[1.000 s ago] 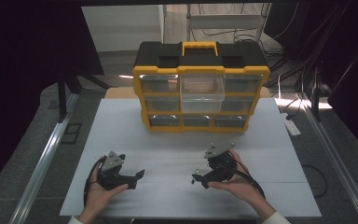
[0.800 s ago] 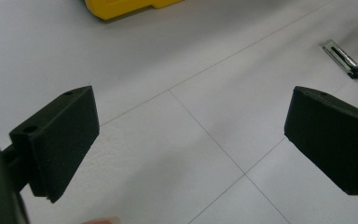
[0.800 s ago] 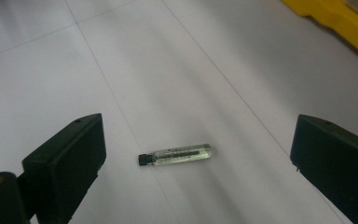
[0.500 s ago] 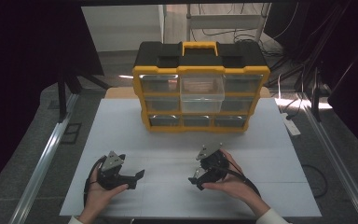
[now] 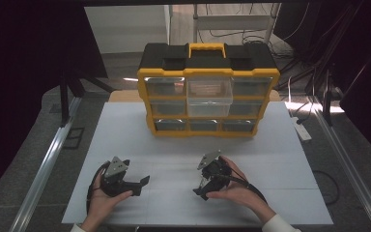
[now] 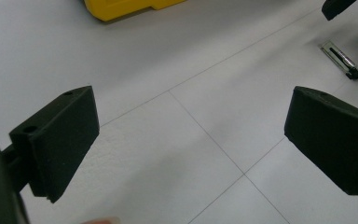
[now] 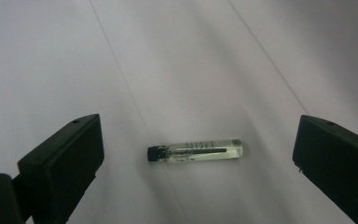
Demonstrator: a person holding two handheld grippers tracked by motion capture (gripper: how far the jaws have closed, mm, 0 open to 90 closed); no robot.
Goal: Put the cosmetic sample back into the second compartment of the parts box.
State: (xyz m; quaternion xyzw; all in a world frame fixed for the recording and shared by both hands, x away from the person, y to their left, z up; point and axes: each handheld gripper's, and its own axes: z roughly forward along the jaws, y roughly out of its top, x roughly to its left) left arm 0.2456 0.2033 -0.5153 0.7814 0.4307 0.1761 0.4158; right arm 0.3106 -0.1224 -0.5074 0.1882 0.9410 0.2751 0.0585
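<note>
Two grippers sit low over the white table [image 5: 280,145], and I hold both with jaws spread wide and nothing between the pads. My right gripper [image 7: 200,186] looks straight down on a small clear vial [image 7: 196,152] lying flat on the table, centred in the gap between its jaws and touching neither. The vial's black cap points toward the left jaw, and a dark line of print runs along the glass, too small for me to read. From my left gripper [image 6: 191,140], the same vial [image 6: 341,59] lies well ahead and to the right, with a tip of the right gripper [image 6: 335,7] just beyond it. In the high view the left gripper [image 5: 137,186] and right gripper [image 5: 203,188] rest near my edge of the table. Far ahead of both stands a yellow and black organiser [image 5: 207,92] with clear drawers; I can make out no brand on it.
</note>
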